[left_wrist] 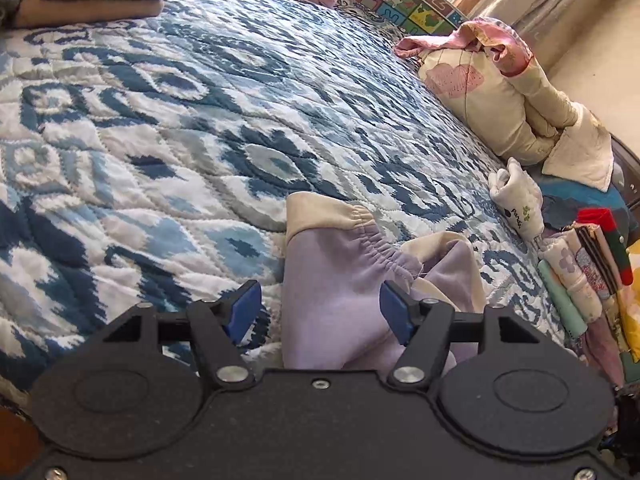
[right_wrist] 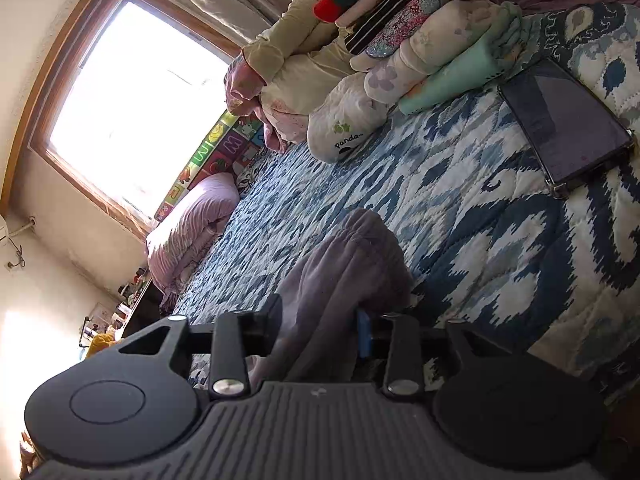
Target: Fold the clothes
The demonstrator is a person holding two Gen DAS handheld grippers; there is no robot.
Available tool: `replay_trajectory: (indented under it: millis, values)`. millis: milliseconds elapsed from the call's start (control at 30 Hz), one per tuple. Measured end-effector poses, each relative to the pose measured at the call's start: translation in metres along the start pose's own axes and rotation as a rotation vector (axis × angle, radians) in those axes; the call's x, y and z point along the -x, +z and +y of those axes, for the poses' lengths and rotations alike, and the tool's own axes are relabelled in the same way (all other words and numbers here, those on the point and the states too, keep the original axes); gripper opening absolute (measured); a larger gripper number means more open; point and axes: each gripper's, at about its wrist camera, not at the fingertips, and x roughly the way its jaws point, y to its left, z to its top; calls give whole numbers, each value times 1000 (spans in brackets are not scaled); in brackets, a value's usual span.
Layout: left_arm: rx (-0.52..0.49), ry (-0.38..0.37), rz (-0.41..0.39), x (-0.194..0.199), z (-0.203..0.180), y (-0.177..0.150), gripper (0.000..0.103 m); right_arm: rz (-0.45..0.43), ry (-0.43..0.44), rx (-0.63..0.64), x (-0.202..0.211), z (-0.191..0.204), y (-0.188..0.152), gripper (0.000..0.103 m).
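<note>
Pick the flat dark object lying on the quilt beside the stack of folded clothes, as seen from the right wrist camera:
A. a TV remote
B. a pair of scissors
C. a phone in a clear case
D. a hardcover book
C. A phone with a dark screen and a clear case lies flat on the blue patterned quilt, just next to the mint-green bottom garment of the folded stack.

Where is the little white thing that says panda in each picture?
Left wrist view: the white panda garment lies at the right edge, on the quilt.
Right wrist view: it sits at upper middle.
Shared landmark: the stack of folded clothes beside it.
</note>
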Motion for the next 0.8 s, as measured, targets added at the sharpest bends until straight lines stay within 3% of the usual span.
replay_trajectory:
  millis: [67, 133, 167, 200, 300, 433, 500, 600, 667, 700, 733, 800]
  values:
    - [-54, 41, 23, -17, -11, 2, 69, -7, -7, -1, -1, 1, 1, 81]
    - [-90, 80, 33, -32, -18, 1, 66, -2, -11, 5, -5, 1, 1, 81]
    - [-103, 112, 35, -39, -21, 0, 59, 1, -13, 8, -7, 1, 1, 81]
    - [-116, 125, 33, -43, -23, -1, 33, 8, -20, 11, -9, 0, 2, 81]
    - [-141, 102, 33, -49, -30, -1, 8, 29, -41, 21, -16, -4, 2, 73]
    - [-174, -75, -29, -34, -54, 7, 7, 57, -69, 34, -26, -9, 2, 54]
    - [-195, -197, -67, -24, -70, 12, 7, 68, -73, 54, -30, -9, 2, 36]
    - [-219, -375, -101, -17, -94, 22, 7, 72, -74, 78, -33, -7, 1, 33]
    - [-245, -410, -80, -26, -107, 27, 11, 73, -75, 86, -34, -6, 1, 33]
    - [-268, -382, -57, -35, -112, 28, 23, 76, -77, 81, -35, -7, 2, 33]
    - [-305, -314, -35, -47, -116, 28, 43, 78, -81, 76, -35, -8, 2, 33]
    - [-342, -208, -29, -60, -113, 26, 50, 84, -85, 66, -37, -10, 2, 33]
